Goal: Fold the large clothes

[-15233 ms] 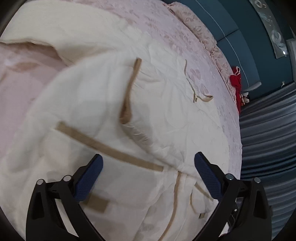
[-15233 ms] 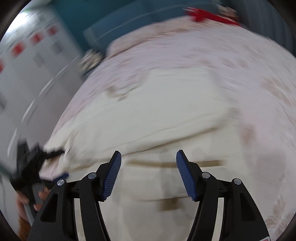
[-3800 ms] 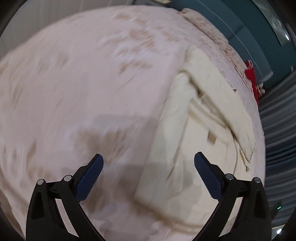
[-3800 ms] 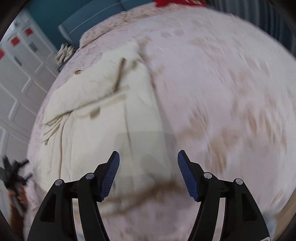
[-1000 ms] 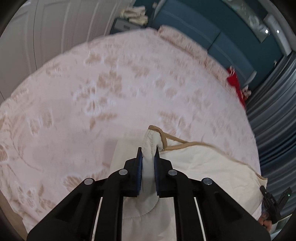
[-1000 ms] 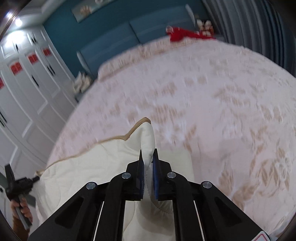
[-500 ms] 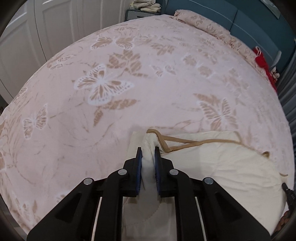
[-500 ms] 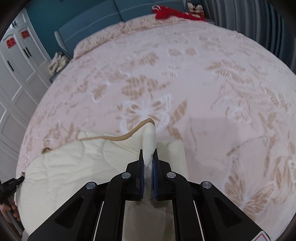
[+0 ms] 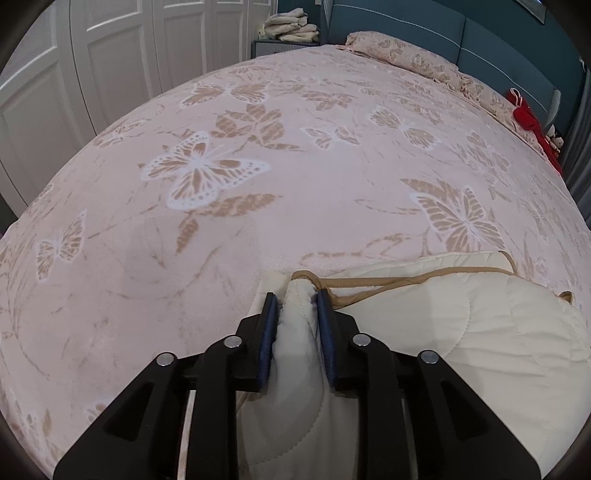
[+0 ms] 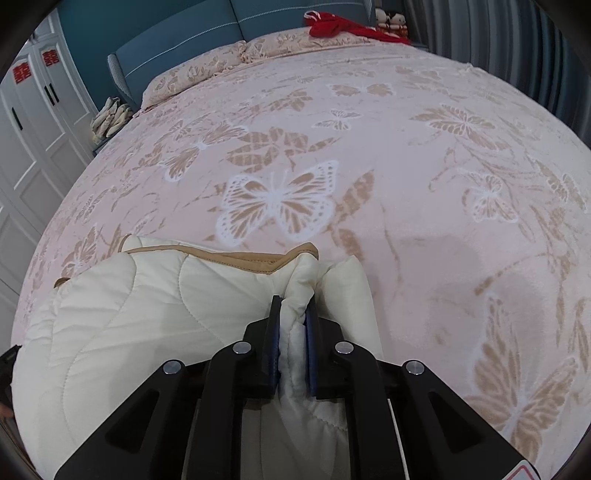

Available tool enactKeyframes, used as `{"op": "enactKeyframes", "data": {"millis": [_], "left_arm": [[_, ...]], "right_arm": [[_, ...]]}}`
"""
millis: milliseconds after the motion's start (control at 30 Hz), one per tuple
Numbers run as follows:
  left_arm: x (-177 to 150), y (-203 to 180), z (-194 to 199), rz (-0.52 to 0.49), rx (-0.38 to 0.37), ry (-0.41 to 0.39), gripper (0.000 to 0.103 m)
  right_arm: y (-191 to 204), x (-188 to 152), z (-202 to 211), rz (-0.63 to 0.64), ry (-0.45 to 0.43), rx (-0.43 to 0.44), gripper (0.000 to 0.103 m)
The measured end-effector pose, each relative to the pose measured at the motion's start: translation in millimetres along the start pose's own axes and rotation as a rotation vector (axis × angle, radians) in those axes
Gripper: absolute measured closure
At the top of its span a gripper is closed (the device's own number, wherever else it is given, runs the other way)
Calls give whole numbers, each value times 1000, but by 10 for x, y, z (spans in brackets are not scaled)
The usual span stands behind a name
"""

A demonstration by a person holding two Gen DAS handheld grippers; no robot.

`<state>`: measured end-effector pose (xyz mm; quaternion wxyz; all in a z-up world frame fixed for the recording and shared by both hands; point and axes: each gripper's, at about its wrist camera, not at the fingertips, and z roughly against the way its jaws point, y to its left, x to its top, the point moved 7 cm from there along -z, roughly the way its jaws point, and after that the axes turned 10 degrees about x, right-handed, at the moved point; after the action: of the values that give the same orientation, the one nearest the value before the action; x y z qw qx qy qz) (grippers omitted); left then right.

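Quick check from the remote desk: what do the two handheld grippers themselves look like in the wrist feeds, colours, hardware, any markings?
Both match: the left gripper and right gripper have matte black, angular linkage arms with triangular cut-outs, round silver pivot pins, and dark blue textured pads lining the fingers. A white label with a red edge peeks in at the right gripper's lower corner. No cables or sleeves show.

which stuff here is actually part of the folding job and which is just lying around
Part of the job:
- cream quilted garment, tan-trimmed
- left gripper, jaws opening, cloth between them
- right gripper, pinching a fold

Just lying about:
- red cloth by the headboard
- folded pile beside the bed
- pillow
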<state>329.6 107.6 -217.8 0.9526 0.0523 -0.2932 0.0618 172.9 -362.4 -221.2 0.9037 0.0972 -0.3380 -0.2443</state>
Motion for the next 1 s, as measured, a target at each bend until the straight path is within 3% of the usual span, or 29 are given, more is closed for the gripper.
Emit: {"op": "enactKeyframes", "data": {"millis": [33,67,100,167,267,333,400,500,567,700,867,1000], "left_arm": [[4,58,3,13,54,0,47],[15,175,5,52,116,17,34],[32,245,34,86,108,27,27],[107,399,262,151,31,15,29],[267,419,810,79,49,-103,31],[363,222,1126,31,-10,-149,33],[440,-124,1389,-25,-81,-179,33],[403,-816,1565,-150,-165,-177,33],[274,-1243,1469,-236,-161,-153,40],[0,-1673,1071,-315,-120,-73,49],[-286,-1700,713,-300,-86,4,52],[-379,-1695,549,-307,-63,-2,52]], "right_arm": [[7,5,6,-1,-1,8,92],[4,9,21,-12,1,20,92],[-17,39,69,-35,8,35,91],[-51,122,292,-79,-21,18,77],[78,254,783,-67,-143,-6,77],[379,306,977,-21,-174,35,77],[800,297,984,41,-145,108,78],[1610,143,744,166,-39,228,92],[1934,29,550,233,21,242,102],[2171,-156,138,274,113,222,103],[2029,-350,-201,255,190,191,103],[1973,-440,-333,260,208,180,103]]}}
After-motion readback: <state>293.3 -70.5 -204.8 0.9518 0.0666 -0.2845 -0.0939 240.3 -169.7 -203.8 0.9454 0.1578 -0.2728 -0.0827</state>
